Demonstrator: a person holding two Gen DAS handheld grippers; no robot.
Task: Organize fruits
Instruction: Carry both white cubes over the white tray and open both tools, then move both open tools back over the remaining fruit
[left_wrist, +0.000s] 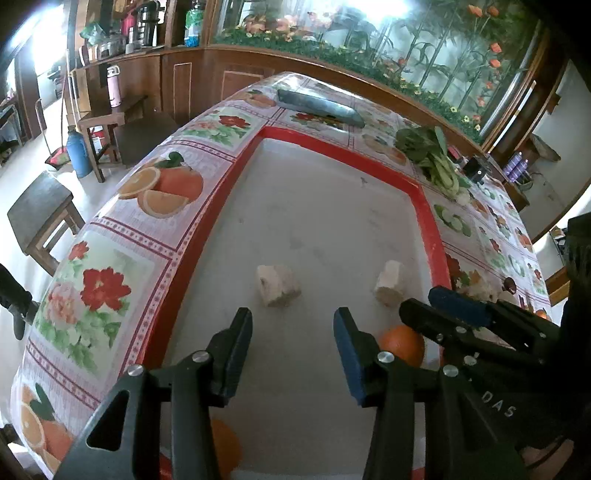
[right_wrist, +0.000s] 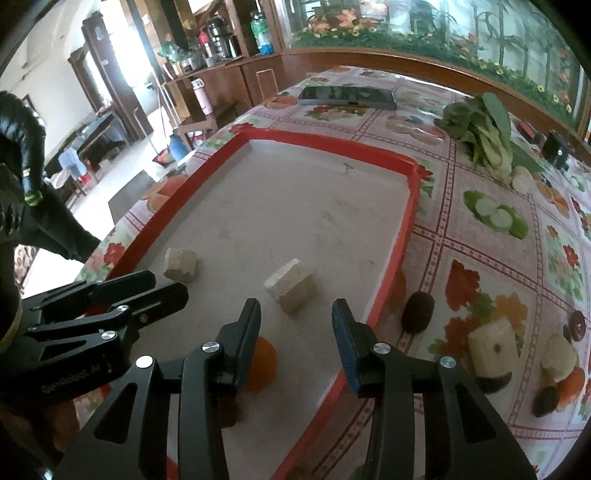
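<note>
Orange (right_wrist: 263, 365): firm, round, likely to roll; grasp across its widest middle. Right gripper (right_wrist: 295, 343) and left gripper (left_wrist: 293, 350) fingers wide, holding nothing.

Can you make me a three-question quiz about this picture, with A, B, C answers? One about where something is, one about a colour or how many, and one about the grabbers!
1. Where is the leafy green vegetable?
A. inside the tray
B. on the tablecloth beyond the tray
C. in a gripper

2. What colour is the rim of the tray?
A. blue
B. yellow
C. red

3. How is the right gripper?
A. open, holding nothing
B. shut on an orange
C. shut on a pale block

Answers:
1. B: the vegetable lies on the flowered tablecloth, outside the tray's far right corner.
2. C: a red border runs all around the grey tray floor.
3. A: its fingers stand apart with only tray floor between them; the orange sits below the left finger, ungripped.
</note>
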